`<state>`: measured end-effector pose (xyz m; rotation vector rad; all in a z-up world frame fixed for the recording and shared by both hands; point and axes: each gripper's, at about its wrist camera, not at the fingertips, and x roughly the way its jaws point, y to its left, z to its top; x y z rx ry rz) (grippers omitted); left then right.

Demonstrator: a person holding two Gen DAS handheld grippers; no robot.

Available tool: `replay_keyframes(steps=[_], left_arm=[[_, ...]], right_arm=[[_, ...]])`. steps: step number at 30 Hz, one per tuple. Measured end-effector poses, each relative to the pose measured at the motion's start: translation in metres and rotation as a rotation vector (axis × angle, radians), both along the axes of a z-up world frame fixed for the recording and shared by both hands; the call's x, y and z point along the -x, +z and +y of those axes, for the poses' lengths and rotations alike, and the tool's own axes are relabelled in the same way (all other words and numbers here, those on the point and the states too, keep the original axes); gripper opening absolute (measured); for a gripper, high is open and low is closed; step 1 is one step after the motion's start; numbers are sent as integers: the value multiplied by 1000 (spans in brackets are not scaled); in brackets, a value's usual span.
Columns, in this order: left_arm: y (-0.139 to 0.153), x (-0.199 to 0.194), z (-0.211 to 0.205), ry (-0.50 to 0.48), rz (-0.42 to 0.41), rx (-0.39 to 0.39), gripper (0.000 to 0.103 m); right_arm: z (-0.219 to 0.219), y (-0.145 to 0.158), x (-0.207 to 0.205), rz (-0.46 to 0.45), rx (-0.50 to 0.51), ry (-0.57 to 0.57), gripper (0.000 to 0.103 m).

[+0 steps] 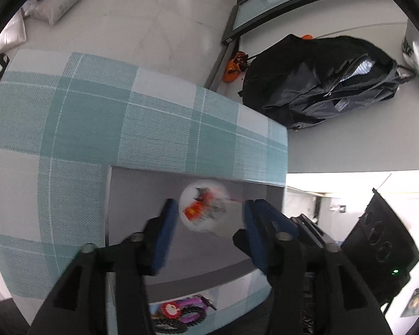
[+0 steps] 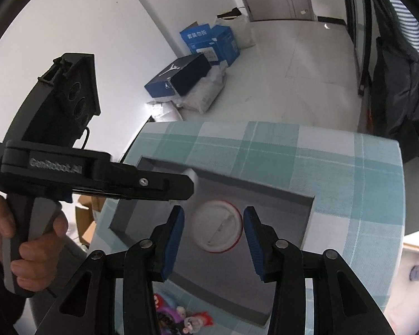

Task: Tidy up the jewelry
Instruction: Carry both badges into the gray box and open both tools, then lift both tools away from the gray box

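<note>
- The left gripper [image 1: 211, 213] is spread wide above a round white container [image 1: 204, 205] that lies blurred in the grey tray [image 1: 131, 195], not touching it.
- The right gripper [image 2: 213, 223] is wide too, its 2 fingers flanking the container's lid [image 2: 218, 226].
- Hair ties [image 1: 181, 311] lie on the checked desk [image 1: 97, 111].

Left gripper [image 1: 211, 223] w/ blue-padded jaws wide apart, hovering over blurred round white container w/ red bits [image 1: 202, 208] on flat grey tray [image 1: 131, 195]; teal-and-white checked table [image 1: 97, 117] underneath; colourful beaded jewelry [image 1: 181, 311] nearby.
</note>
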<state>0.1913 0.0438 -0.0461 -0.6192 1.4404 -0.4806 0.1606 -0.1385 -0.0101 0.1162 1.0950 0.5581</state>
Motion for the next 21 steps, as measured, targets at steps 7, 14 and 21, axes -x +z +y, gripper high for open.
replay_keyframes(steps=[7,14,21], left_arm=[[18,7,7,34,-66,-36,82],[38,28,2,16,-179,-185,82],[69,60,-4,36,-379,-375,82]], right_arm=[[-16,16,12,-64,-31,-32,83],[-31,29,28,-118,-39,-92,93],[-37,45,46,-182,-65,-122,101]])
